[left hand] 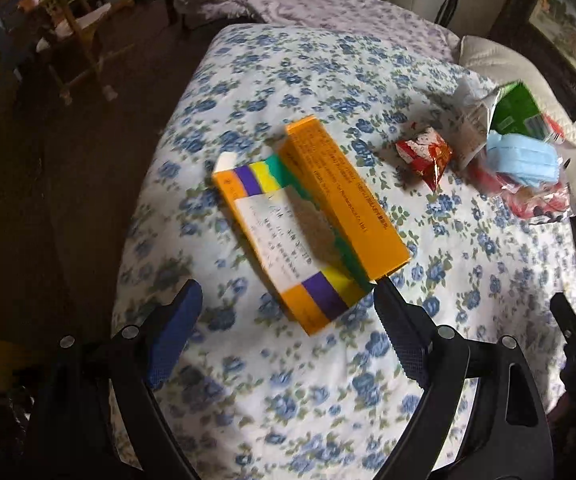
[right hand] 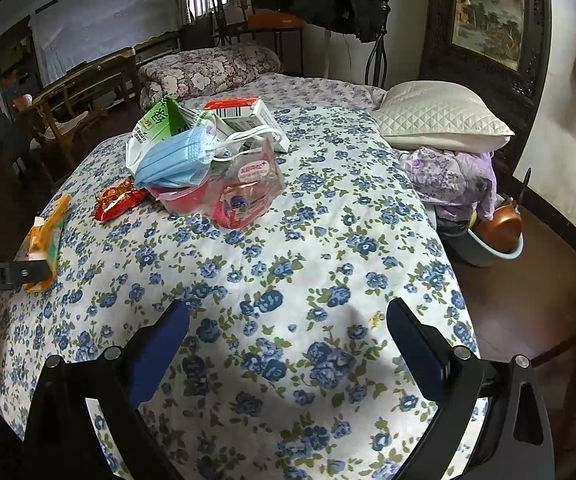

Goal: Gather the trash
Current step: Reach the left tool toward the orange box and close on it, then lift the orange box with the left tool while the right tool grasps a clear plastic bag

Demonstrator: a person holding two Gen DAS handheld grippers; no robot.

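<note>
The work surface is a bed covered by a soft quilt (right hand: 308,240) printed with blue flowers; a white quilted pillow (right hand: 444,120) lies at its far right, with wooden furniture and dark floor beyond.

Task status, as judged: early. No collection container is visible, and all trash lies on the quilt.

Items remaining:
- Orange cardboard box (left hand: 308,220), flattened and rectangular, with purple, yellow and green bands and a white label. It lies directly ahead of the left gripper (left hand: 288,296).
- Red foil wrapper (left hand: 424,152), crumpled and glossy, just right of the box.
- A pile further right: blue pleated face mask (right hand: 175,160) with white ear loops, green and white carton (right hand: 155,124), clear plastic pouch (right hand: 247,188).

Left gripper: fingers spread wide, holding nothing; the right fingertip sits at the box's near corner, contact uncertain.

Right gripper (right hand: 288,320): fingers apart, empty, above bare quilt, well short of the pile
</note>
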